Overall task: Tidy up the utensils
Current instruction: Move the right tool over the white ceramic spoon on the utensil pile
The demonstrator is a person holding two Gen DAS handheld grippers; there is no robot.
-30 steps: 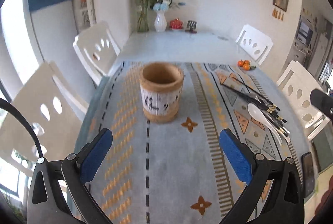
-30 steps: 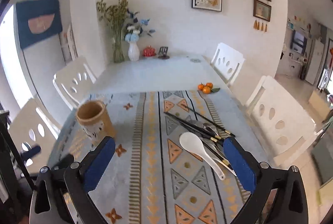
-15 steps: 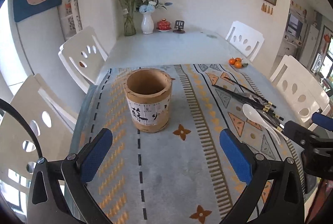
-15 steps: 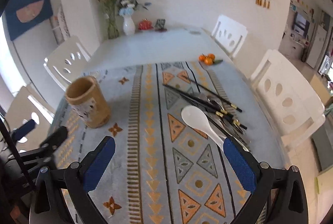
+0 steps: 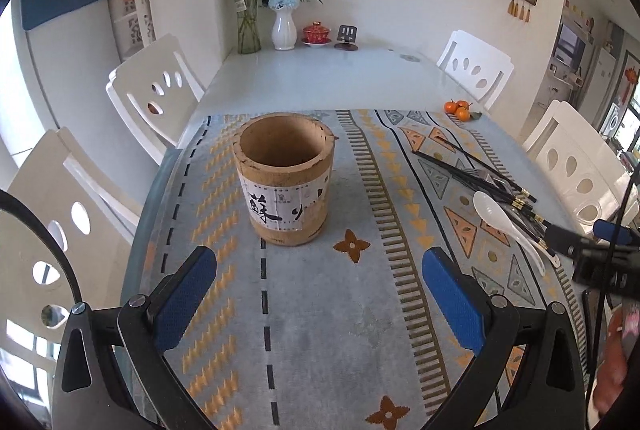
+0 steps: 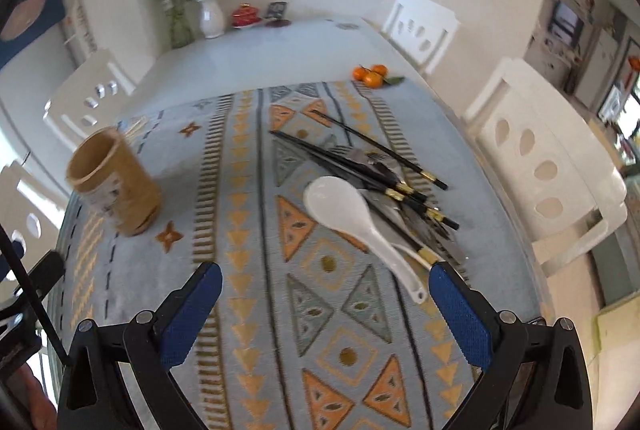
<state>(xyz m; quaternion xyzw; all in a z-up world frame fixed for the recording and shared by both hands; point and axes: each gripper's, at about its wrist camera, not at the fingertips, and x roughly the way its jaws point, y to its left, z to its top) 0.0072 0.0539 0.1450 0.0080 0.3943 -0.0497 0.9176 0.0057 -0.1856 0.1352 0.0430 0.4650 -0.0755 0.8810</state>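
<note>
The left gripper (image 5: 320, 294) hangs low over the patterned table runner (image 5: 320, 330) with its jaws spread wide and nothing between the blue pads (image 5: 184, 294). Just ahead of it the bamboo utensil holder (image 5: 285, 177) stands upright on the runner, its mouth open to the camera and a white paper label with black characters wrapped around its side; inside I can see no utensils. The right gripper (image 6: 325, 314) is also released, its two fingers far apart and holding nothing. It is near the pile of utensils on the right part of the runner. The white ceramic spoon (image 6: 352, 218) lies on top of this pile, bowl pointing away, and the end of its handle is close to the inner side of the right finger, though I cannot tell if they touch. Under and beside the spoon lie several black chopsticks (image 6: 352, 158) with golden bands, and some metal cutlery (image 6: 372, 162), crossed over each other. The pile and the holder are well apart. Three small oranges (image 6: 372, 74) sit at the far edge of the runner, and a white vase with flowers (image 5: 285, 26) stands at the far end of the table (image 5: 320, 78).
</note>
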